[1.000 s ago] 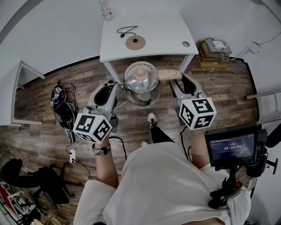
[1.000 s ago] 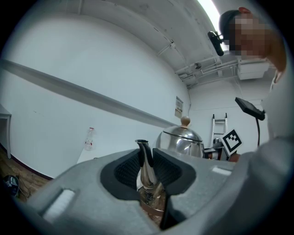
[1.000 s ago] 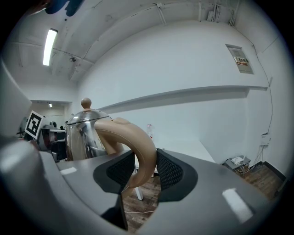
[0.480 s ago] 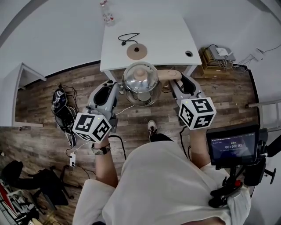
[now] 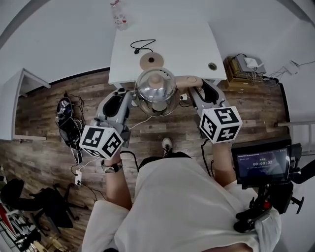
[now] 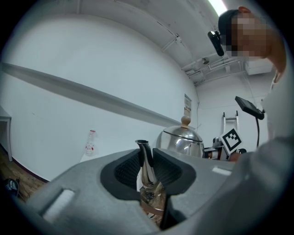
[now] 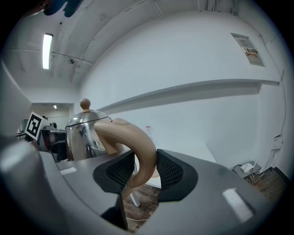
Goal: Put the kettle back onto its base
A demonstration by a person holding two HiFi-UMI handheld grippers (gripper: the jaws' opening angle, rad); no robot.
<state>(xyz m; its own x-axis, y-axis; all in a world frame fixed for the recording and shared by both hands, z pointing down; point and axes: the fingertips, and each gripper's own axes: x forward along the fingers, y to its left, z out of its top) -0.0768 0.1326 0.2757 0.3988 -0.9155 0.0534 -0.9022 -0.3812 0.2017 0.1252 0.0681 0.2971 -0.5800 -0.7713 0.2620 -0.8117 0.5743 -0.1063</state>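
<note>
A shiny steel kettle (image 5: 156,91) with a tan knob hangs in the air just in front of the white table's (image 5: 187,47) near edge. My left gripper (image 5: 129,96) is shut on the kettle's spout (image 6: 146,158), whose metal neck sits between the black pads. My right gripper (image 5: 195,91) is shut on the kettle's tan handle (image 7: 138,151). The round tan base (image 5: 151,60) with its black cord (image 5: 141,45) lies on the table, just beyond the kettle.
A clear bottle (image 5: 119,15) stands at the table's far left edge, and a round hole (image 5: 212,65) sits near its right corner. Cables and a power strip (image 5: 78,177) lie on the wood floor at left. A screen on a stand (image 5: 260,165) is at right.
Both grippers have carried the kettle toward the table; it now hangs at the near edge, closer to the base. Over the last half second it has hardly moved.
</note>
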